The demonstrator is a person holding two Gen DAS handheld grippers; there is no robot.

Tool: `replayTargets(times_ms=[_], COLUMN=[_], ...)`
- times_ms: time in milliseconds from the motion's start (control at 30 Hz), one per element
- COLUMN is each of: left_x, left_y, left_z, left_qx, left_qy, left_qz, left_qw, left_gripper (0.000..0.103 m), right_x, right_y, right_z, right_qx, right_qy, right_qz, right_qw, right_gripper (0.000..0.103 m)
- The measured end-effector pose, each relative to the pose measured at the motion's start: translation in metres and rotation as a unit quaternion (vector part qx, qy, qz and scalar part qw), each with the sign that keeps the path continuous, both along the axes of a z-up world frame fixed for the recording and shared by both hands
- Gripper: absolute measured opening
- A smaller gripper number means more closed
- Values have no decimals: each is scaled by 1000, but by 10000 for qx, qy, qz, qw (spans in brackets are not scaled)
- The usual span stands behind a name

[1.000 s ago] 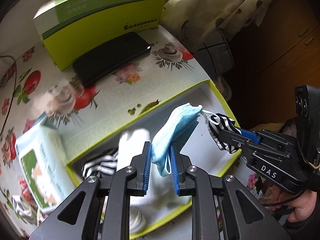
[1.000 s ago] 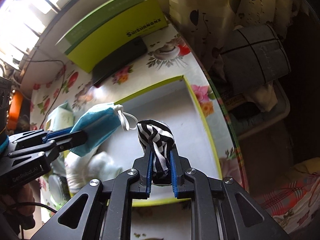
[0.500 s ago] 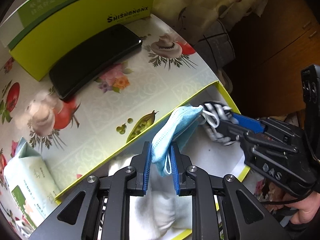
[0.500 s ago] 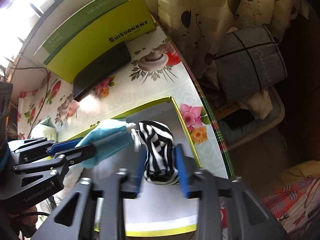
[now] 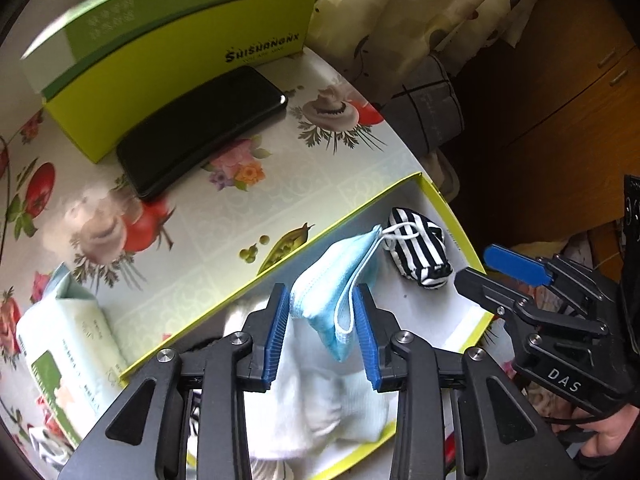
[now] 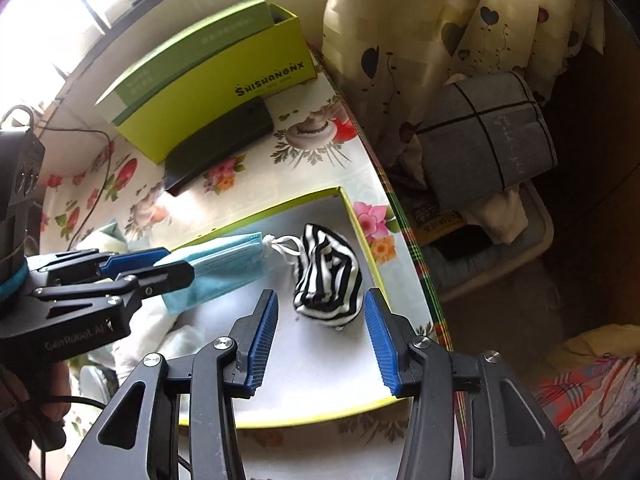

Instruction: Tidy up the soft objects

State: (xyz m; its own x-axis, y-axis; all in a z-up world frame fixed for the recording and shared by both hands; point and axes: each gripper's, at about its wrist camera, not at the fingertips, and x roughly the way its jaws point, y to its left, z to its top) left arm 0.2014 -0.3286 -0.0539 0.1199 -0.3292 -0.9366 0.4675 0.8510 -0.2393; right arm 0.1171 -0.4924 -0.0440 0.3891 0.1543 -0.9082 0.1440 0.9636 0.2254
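A shallow yellow-rimmed box (image 5: 440, 196) (image 6: 360, 216) lies on the flowered table. A rolled black-and-white striped sock (image 5: 420, 252) (image 6: 326, 280) lies in its far right corner. My right gripper (image 6: 320, 332) is open just behind the sock, not touching it; it also shows in the left wrist view (image 5: 492, 272). A blue face mask (image 5: 336, 284) (image 6: 224, 268) hangs between the fingers of my left gripper (image 5: 322, 328), whose jaws stand apart. White socks (image 5: 320, 408) lie in the box under the mask.
A black phone (image 5: 200, 128) and a yellow-green carton (image 5: 168, 52) sit at the table's back. A tissue pack (image 5: 68, 352) lies left of the box. The table edge, a grey bag (image 6: 484, 144) and a curtain are to the right.
My right gripper has opened and let the striped sock drop into the box corner. My left gripper's jaws have spread around the blue mask.
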Motion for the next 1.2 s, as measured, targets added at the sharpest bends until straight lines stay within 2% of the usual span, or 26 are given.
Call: replayTargets(times_ms=[100, 433, 667, 900, 1033, 1067, 1200], left_x=[-4, -16, -21, -28, -25, -23, -20], left_y=[4, 27, 44, 55, 63, 65, 70], left_z=[4, 24, 14, 17, 18, 17, 16], left_qx=[-11, -112, -277, -359, -352, -348, -309], left_qy=[-21, -175, 144, 101, 66, 84, 58], left_qz=[13, 276, 425, 432, 492, 501, 498], left_qw=[10000, 9994, 9986, 9984, 9981, 9981, 9983], left_gripper=[39, 39, 39, 39, 41, 47, 47], right_x=[-7, -27, -22, -5, 7, 10, 17], right_y=[6, 28, 50, 71, 85, 88, 101], right_z=[7, 22, 14, 0, -4, -5, -7], right_qx=[4, 117, 288, 535, 643, 646, 467], right_qy=[-20, -29, -3, -34, -196, -240, -461], right_qz=[80, 363, 663, 952, 1302, 1435, 1955], right_qw=[10000, 9993, 9974, 9940, 9892, 9872, 9785], right_gripper=[44, 44, 44, 43, 43, 43, 43])
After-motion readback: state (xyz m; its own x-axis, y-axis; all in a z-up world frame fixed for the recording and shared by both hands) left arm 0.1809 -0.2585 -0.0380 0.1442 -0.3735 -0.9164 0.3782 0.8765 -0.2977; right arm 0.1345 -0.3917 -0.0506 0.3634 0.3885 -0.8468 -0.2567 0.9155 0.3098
